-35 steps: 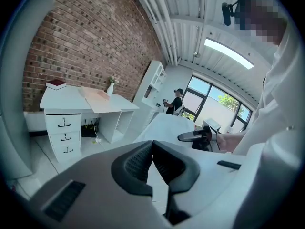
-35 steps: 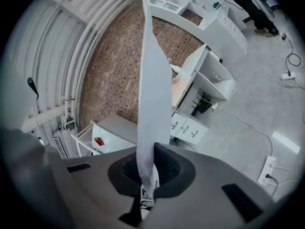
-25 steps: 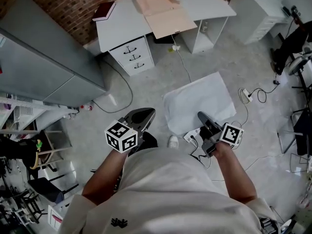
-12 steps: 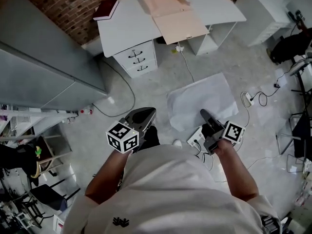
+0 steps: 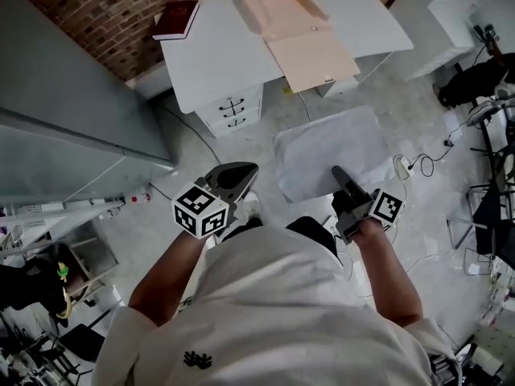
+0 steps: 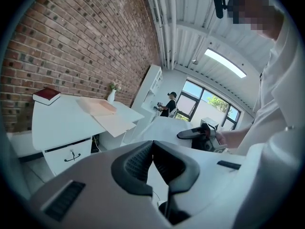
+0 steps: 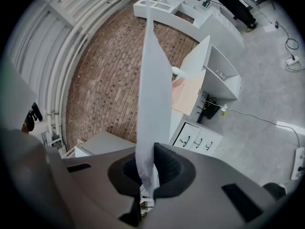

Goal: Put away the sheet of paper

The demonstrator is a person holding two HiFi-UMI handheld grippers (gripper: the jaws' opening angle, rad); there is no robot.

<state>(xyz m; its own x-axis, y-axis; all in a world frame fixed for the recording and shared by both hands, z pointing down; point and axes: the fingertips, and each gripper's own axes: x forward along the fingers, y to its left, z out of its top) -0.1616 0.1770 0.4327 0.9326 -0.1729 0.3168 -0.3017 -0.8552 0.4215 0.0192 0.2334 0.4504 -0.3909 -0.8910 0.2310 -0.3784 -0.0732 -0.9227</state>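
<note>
Holding paper (image 5: 326, 155) before desk (image 5: 213, 63) (folder (image 5: 302, 39) atop)

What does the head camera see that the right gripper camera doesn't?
Only the head view shows the left gripper and the red book. Only the right gripper view shows the ceiling pipes. Both show the right gripper shut on the sheet of paper, plus the white desk with its drawers.
</note>
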